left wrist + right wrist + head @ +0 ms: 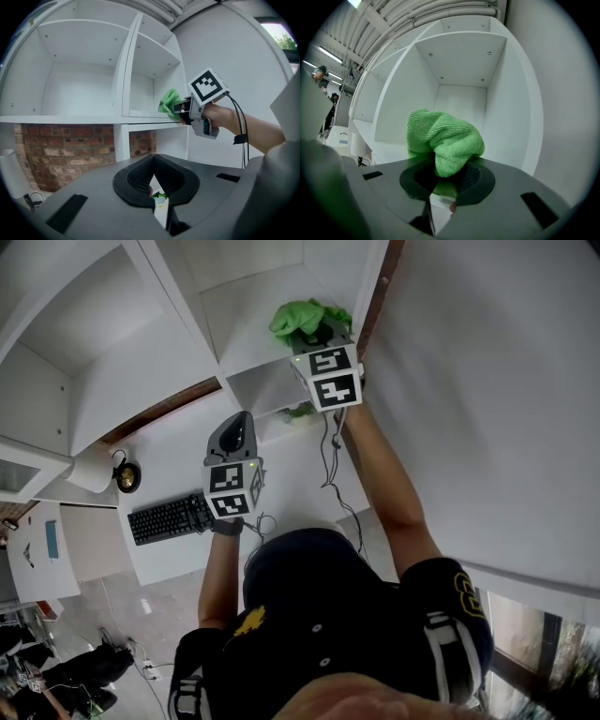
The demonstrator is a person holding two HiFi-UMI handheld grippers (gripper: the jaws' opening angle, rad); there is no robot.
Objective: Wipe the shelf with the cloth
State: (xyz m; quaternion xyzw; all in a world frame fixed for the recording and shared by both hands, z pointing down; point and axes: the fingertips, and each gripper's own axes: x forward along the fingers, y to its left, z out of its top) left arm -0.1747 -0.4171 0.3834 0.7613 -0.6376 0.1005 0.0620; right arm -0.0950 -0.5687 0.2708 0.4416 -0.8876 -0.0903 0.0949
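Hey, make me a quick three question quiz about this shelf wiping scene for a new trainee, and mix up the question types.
1. True or false: the left hand-held gripper holds the cloth.
2. Where is the cloth? A on the floor; B at the shelf compartment beside the wall; C on the desk.
3. Fill in: the cloth is ____ in colour.
Key: 1 false, the right hand-held gripper grips it; 2 B; 3 green.
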